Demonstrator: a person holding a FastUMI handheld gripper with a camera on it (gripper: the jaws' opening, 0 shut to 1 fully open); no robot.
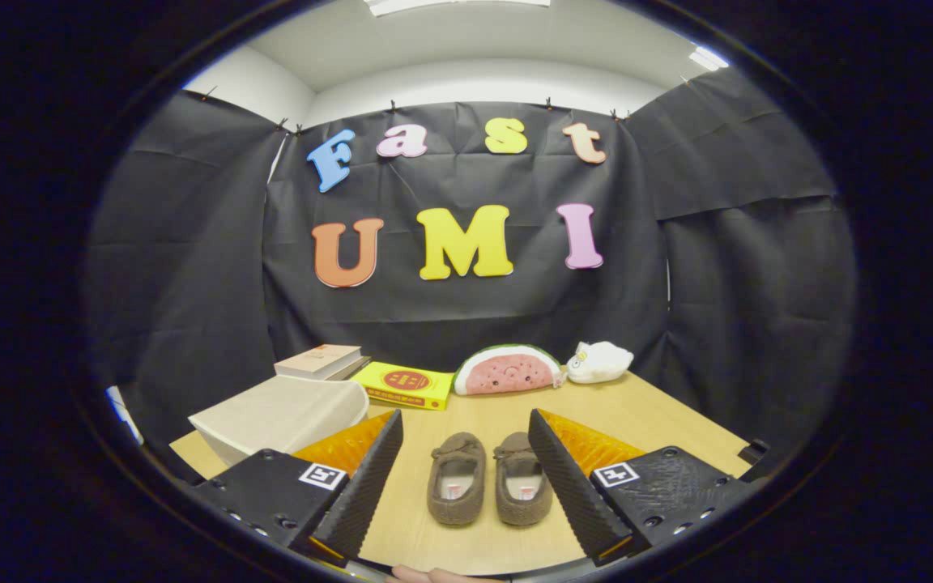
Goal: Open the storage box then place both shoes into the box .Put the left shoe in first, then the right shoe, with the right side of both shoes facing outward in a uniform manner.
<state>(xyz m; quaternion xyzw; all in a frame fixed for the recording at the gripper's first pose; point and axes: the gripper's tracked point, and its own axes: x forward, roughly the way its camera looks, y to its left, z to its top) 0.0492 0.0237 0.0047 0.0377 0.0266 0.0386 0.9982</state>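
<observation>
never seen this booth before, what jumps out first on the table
A pair of brown slippers sits side by side on the wooden table, between the open fingers of the hand-held gripper. Beyond them, by the black cloth wall, lies a watermelon plush beside a yellow book. A beige storage box stands to the left.

Shoes [489, 478]: two. Books [321, 360]: two. Plush toys [507, 370]: two. Box [284, 417]: one.

Ceiling panels [458, 5] overhead light the booth evenly and brightly, so the wooden table [661, 421] carries only soft shadows under the slippers [489, 488], which stay sharp, while the fisheye bends straight lines and darkens toward the rim.
</observation>
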